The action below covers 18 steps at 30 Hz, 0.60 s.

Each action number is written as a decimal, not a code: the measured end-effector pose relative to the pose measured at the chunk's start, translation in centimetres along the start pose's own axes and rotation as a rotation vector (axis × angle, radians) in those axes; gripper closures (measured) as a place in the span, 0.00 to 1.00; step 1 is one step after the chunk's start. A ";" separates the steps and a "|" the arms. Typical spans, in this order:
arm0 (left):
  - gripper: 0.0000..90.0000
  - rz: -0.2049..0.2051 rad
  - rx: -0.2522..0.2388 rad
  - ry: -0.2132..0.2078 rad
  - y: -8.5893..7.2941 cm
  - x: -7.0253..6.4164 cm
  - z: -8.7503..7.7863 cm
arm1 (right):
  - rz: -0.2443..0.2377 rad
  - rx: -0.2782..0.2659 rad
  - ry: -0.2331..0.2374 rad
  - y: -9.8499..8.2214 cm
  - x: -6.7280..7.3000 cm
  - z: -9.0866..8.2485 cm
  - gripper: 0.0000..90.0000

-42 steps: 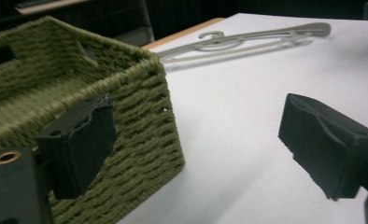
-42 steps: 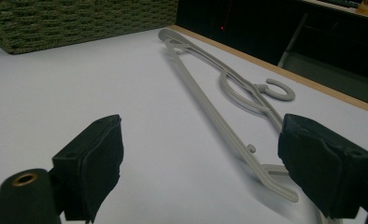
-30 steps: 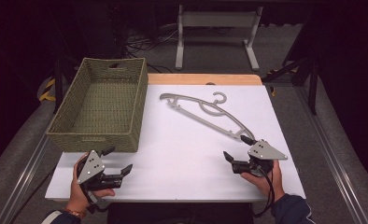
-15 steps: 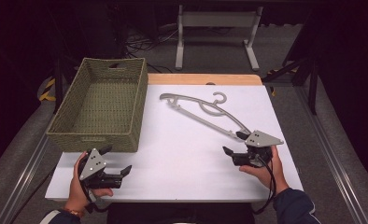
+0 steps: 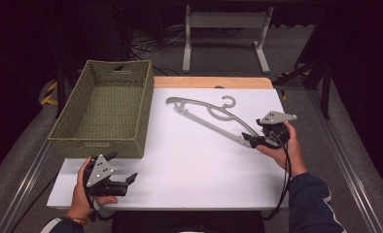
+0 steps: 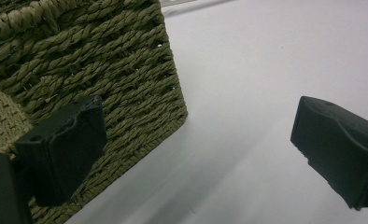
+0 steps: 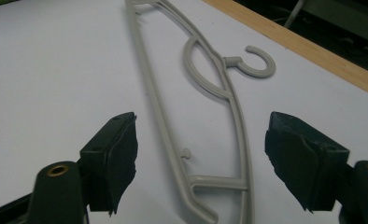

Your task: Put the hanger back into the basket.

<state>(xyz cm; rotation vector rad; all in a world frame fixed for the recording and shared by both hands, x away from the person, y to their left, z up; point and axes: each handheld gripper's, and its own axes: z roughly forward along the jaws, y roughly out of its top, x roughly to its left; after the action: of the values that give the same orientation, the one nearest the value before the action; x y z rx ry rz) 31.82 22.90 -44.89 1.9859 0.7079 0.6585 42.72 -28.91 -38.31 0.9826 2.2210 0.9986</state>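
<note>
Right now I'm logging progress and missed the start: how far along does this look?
Nothing looks finished: the woven basket is empty and the grey hanger lies flat on the white table. In hand: the right gripper is open, its jaws straddling the hanger's near end. The left gripper waits open beside the basket. Gripping and moving the hanger are presumably left.

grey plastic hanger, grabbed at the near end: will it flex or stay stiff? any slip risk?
The hanger looks like thin moulded plastic with open gaps, so probably light and fairly stiff, with slight flex along its long bars. It lies flat on the smooth white table, so it may skid if nudged. The open right claw straddles its near end; the narrow bars could twist.
</note>
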 end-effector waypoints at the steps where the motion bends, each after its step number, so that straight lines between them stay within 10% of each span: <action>1: 0.05 -0.001 -0.003 -0.004 0.0 0.0 0.0 | 0.020 0.020 0.013 0.1 -0.5 0.5 0.30; 13: 0.06 0.011 -0.002 -0.038 0.1 -0.5 0.1 | 0.031 0.313 -0.028 0.0 -3.3 6.6 0.57; 18: 0.07 0.021 -0.001 -0.045 0.1 -0.6 0.2 | 0.109 0.348 -0.014 -0.3 -4.3 7.5 0.53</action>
<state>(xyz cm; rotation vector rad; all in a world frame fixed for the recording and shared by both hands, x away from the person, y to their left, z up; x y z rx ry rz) 31.57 22.32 -44.97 2.0031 0.6607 0.6243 50.39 -29.25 -42.38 1.2669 2.4001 0.6562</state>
